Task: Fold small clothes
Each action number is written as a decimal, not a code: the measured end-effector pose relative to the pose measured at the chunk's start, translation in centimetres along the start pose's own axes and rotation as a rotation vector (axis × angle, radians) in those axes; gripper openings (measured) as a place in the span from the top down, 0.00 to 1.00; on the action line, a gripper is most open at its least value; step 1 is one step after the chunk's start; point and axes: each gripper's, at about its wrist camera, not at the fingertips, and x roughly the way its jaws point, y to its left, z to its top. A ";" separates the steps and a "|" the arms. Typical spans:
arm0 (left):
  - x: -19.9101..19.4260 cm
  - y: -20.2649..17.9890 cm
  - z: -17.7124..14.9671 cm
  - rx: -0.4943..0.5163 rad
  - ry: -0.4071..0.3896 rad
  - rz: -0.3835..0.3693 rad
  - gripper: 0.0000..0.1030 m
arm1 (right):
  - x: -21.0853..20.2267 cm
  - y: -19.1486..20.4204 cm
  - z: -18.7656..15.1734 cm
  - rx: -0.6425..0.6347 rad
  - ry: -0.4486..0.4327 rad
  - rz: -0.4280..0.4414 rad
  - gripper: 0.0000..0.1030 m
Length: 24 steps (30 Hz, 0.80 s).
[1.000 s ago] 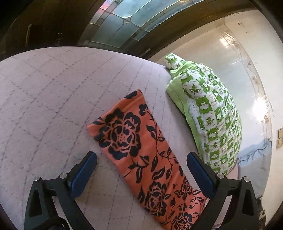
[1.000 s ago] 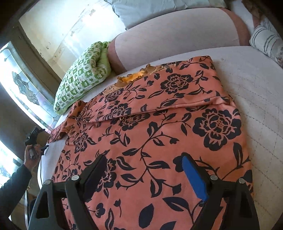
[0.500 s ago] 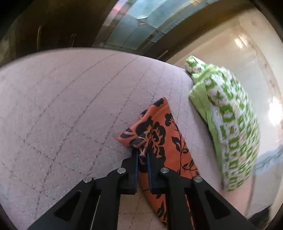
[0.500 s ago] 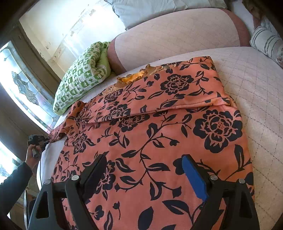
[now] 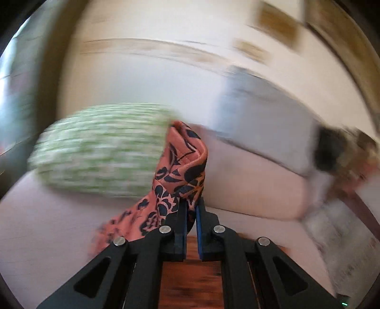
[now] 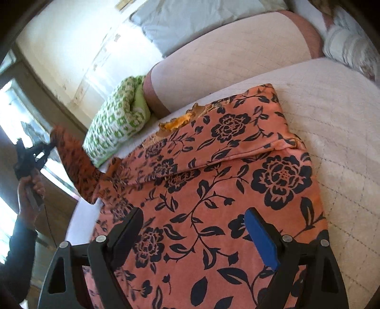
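An orange garment with black flowers lies spread on the quilted bed, its right side folded over the body. My left gripper is shut on the end of the garment's long sleeve and holds it lifted off the bed. In the right wrist view the left gripper is at the far left with the raised sleeve hanging from it. My right gripper is open and empty, hovering just above the garment's lower part.
A green and white patterned pillow lies behind the sleeve and also shows in the left wrist view. A pink bolster and a grey pillow sit at the bed's head. A striped cushion is far right.
My left gripper closed on the sleeve end, then lifted it off the bed and swung toward the garment body. The right gripper stayed open over the garment.
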 end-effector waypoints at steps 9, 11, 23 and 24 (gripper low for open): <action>13.4 -19.6 -14.5 0.147 0.346 -0.214 0.73 | -2.6 -4.1 0.8 0.208 -0.059 0.080 0.13; 18.0 -20.5 -19.2 0.181 0.561 -0.192 0.52 | -2.7 -4.9 0.8 0.237 -0.062 0.072 0.13; 4.3 -0.1 -18.8 0.139 0.297 0.128 0.33 | -3.6 -4.6 1.1 0.228 -0.098 0.049 0.13; 4.1 2.5 -19.1 0.106 0.295 0.190 0.33 | -3.8 -4.1 1.7 0.219 -0.100 0.055 0.13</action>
